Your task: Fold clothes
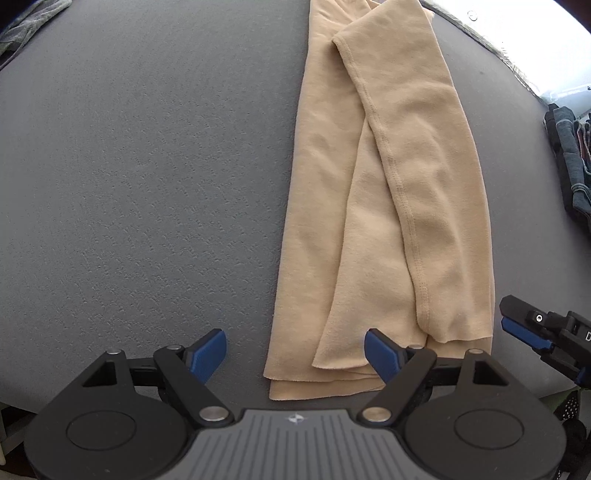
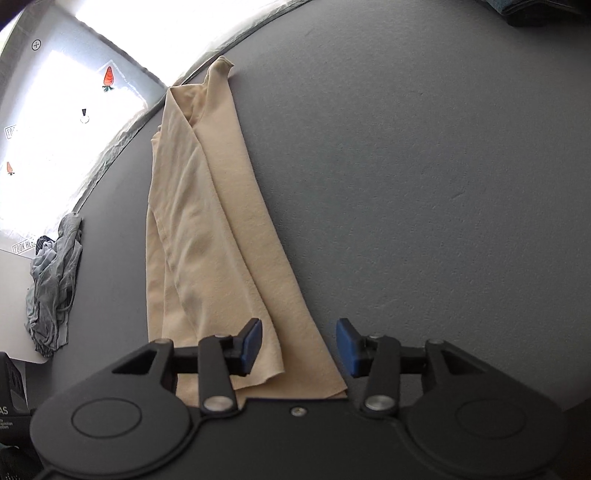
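Observation:
A tan garment (image 1: 384, 206) lies folded into a long narrow strip on the grey table (image 1: 147, 166), a sleeve laid along its top. My left gripper (image 1: 295, 356) hangs open over the strip's near left corner, with its blue pads clear of the cloth. The right wrist view shows the same tan garment (image 2: 210, 236) running away from the camera. My right gripper (image 2: 299, 347) is open above the near right corner, with cloth below the gap and no pad pressing on it. The right gripper's finger (image 1: 532, 328) shows at the right edge of the left wrist view.
A grey crumpled garment (image 2: 55, 288) lies at the table's left edge, also seen as a grey garment (image 1: 29, 26). Dark folded clothes (image 1: 569, 162) sit at the right edge. A bright mat with carrot prints (image 2: 66, 122) lies beyond the table.

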`<state>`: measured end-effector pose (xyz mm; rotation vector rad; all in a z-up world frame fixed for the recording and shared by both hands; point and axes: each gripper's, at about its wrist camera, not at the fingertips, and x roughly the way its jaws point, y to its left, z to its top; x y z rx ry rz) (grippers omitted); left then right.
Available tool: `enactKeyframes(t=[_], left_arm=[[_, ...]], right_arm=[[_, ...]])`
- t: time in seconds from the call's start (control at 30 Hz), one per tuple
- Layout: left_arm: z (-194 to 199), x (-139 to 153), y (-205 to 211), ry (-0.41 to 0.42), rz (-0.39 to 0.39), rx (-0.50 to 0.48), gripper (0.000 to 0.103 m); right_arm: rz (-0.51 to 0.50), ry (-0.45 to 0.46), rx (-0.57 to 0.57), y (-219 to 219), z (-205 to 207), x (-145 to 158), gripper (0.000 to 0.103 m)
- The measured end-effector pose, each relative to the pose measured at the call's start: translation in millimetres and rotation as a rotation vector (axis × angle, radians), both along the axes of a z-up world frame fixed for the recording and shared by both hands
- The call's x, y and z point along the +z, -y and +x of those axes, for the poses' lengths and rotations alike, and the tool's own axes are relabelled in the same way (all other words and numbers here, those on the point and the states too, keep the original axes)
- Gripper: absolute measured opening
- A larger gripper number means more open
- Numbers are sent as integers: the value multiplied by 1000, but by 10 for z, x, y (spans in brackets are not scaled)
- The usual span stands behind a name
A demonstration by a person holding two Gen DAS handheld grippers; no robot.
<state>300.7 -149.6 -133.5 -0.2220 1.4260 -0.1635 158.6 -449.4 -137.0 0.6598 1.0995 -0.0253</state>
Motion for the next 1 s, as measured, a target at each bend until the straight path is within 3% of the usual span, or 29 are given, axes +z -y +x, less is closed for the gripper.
enactKeyframes(t=[0.17,0.23,0.33,0.63,0.7,0.8,1.0], left_arm=[[-1,-24,-80,21,-28,34,81],[-208,-47,-153,31,-57,56,81],[-253,-24,260,52,-88,89,79],[-559,225,87,88,-6,53,54],[-527,220,124,90,-18,38,39],[-464,178,251,87,8,11,39],[-442,171,337,95,39,-22,41]], right_arm=[[38,19,57,-19,74,-119,56],[56,26,64,-18,106,-155,57],[64,39,80,-8,138,-167,57],[-36,64,156,-145,247,-113,57],[-64,63,167,-185,272,-102,56],[-99,63,193,-238,321,-98,45],[-80,60,237,-267,367,-113,41]])
